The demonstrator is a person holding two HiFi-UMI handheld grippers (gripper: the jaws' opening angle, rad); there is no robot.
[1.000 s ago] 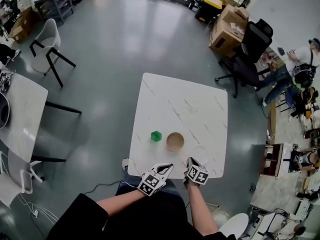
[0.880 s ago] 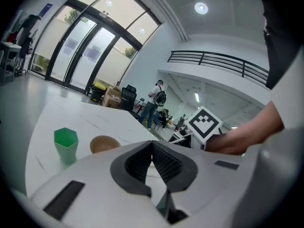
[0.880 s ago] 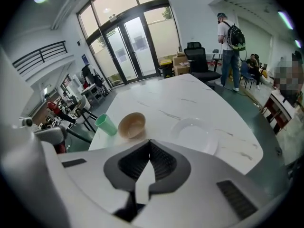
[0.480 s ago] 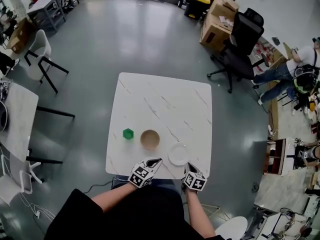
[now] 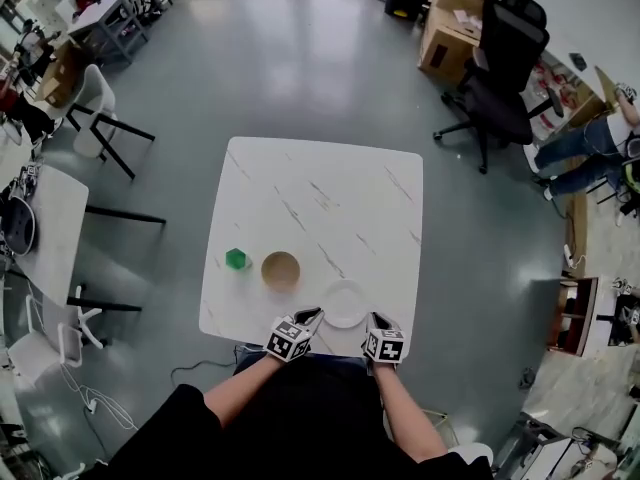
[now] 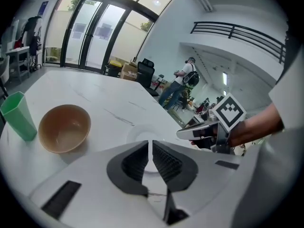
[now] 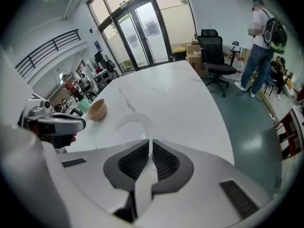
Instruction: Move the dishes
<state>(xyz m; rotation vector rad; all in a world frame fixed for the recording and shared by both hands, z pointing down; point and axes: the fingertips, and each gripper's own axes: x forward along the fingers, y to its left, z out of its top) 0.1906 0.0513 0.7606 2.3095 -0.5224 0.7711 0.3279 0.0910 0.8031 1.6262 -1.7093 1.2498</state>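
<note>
Head view: both tools hang over the near edge of the white table [image 5: 320, 198], one on either side of the white plate [image 5: 345, 303]. The left hand-held gripper [image 5: 311, 315] has its jaws pressed together with nothing between them, its tip just beside the plate's left rim. The right hand-held gripper [image 5: 377, 319] is clenched and empty too, near the right rim. Whether either touches the plate I cannot tell. The tan bowl [image 5: 281, 270] sits just beyond the plate, with a green cup [image 5: 236, 259] beside it.
</note>
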